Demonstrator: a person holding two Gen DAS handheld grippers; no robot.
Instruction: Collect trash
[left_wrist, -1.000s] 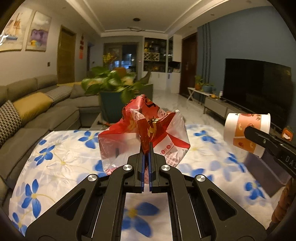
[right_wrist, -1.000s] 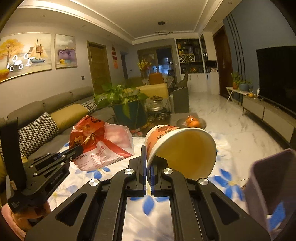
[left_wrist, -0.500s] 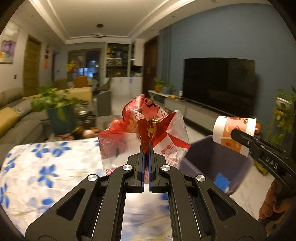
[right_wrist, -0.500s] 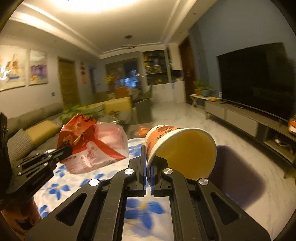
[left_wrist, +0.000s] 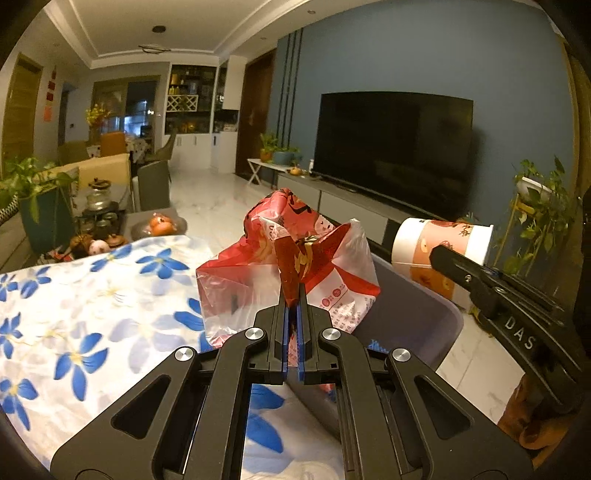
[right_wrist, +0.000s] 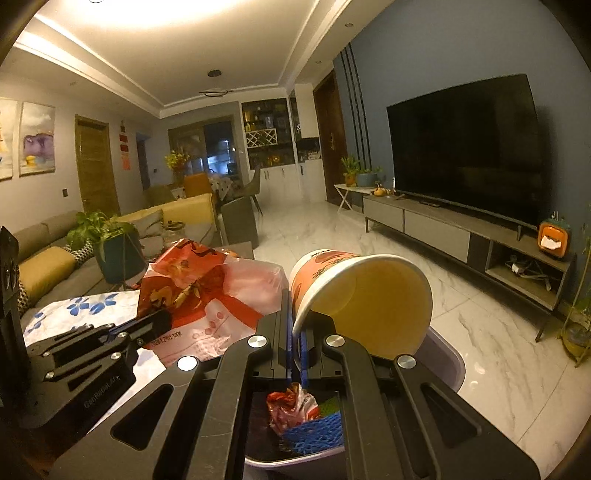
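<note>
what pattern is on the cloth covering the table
White cloth printed with blue flowers that have yellow centres. It shows best in the left wrist view.

A large black flat television (right_wrist: 465, 147) fills the blue wall (right_wrist: 443, 48) at two o'clock. White marble floor (right_wrist: 498, 350) below — grey sofa (right_wrist: 40, 236) at nine o'clock.

Dim warm indoor light, ceiling glare in the right view, fisheye-curved edges, dark vignetted corners
</note>
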